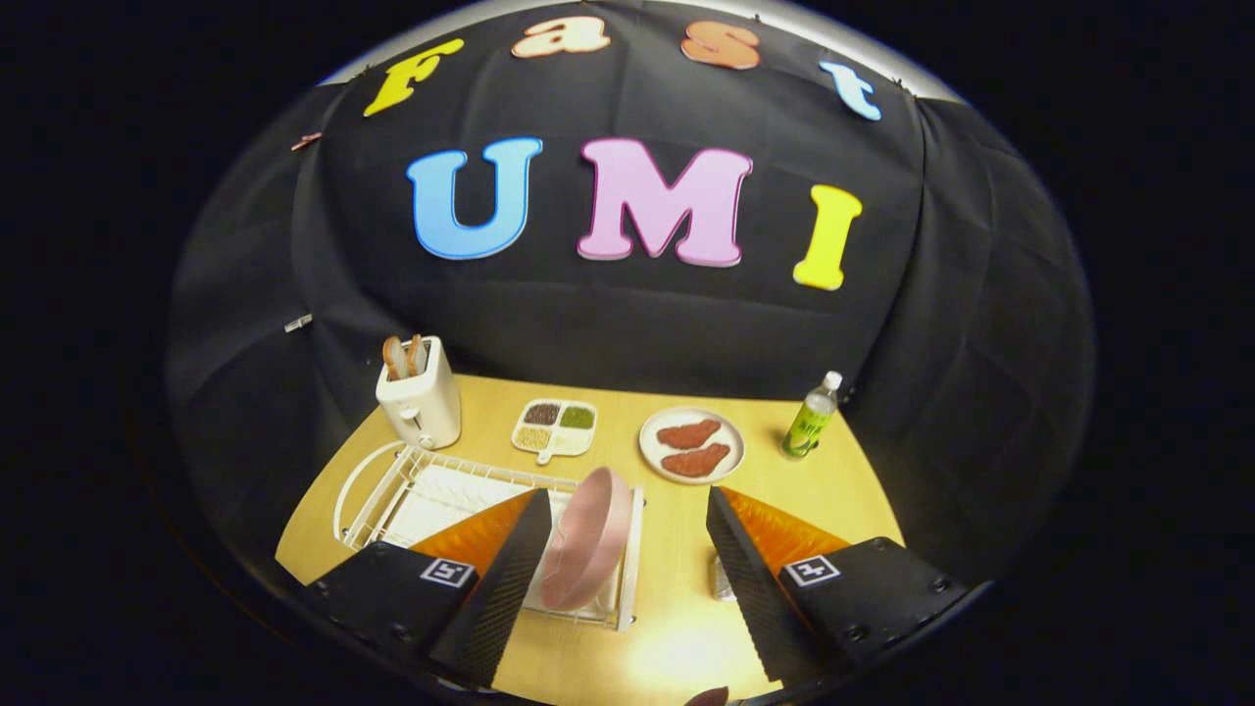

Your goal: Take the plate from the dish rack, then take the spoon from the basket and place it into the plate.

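- Pink plate (588, 539) stands on edge in the white wire dish rack (392, 490), just ahead of your gripper (627, 579) and a bit toward its left finger.
- Gripper is spread wide, holding nothing; both fingers (500, 588) are clear of the plate.
- Key relation: the plate's disc runs roughly along your line of sight, with its rim leaning toward the right at the top. Its thin edge faces you, so the jaws would straddle it sideways, one per face.
- The plate sits left of the midline between the fingers. Judgement: shift left a little before you close, or the left finger hits the face.
- Rack wires lie right under and beside the plate; you risk snagging them.
- Something small and pale (723, 579) lies on the wooden table (677, 628) by the right finger, half hidden. Can't tell if it's the spoon basket.
- Farther back: white toaster (420, 402) with bread, a divided dish (555, 428), a plate of meat (691, 446), and a green bottle (811, 420). All are well apart from the rack.
- Stage: first step, plate not yet grasped.
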